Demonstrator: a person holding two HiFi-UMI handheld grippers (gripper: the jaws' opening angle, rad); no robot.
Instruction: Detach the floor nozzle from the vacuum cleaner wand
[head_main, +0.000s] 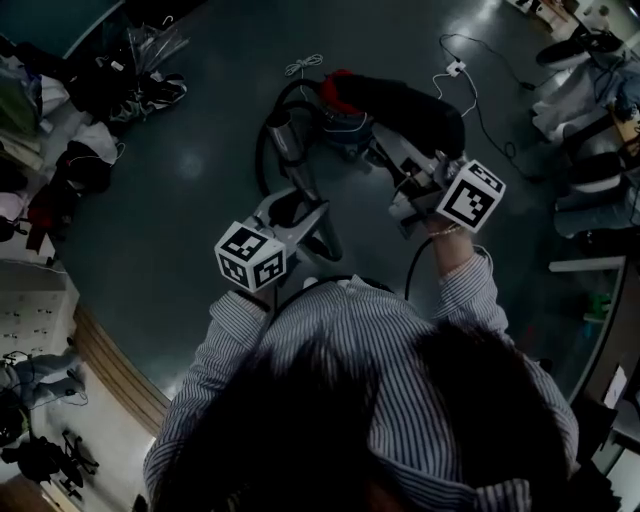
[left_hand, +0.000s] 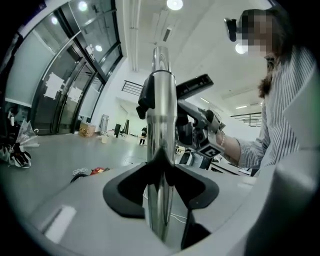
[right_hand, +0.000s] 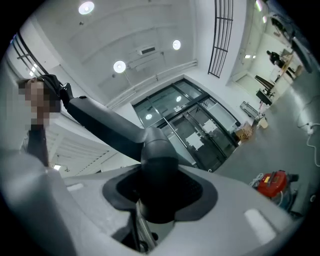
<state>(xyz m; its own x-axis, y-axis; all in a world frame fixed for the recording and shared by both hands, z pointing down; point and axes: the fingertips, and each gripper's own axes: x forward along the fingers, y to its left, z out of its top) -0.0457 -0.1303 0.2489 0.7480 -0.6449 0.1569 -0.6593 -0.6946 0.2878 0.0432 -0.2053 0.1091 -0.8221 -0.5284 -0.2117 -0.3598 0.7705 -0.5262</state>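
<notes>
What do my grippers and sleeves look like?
The left gripper and right gripper: light grey bodies, dark inner padding, each with a white cube bearing black square markers. A black cable runs from the right one. Pale sleeves with fine dark stripes.

Head cam looks steeply down onto the dark grey floor (head_main: 200, 150). Left gripper cam hugs the shiny silver metal tube (left_hand: 161, 150), roughly level; right one tilts ceilingward. All share the red vacuum body (right_hand: 272, 182).
</notes>
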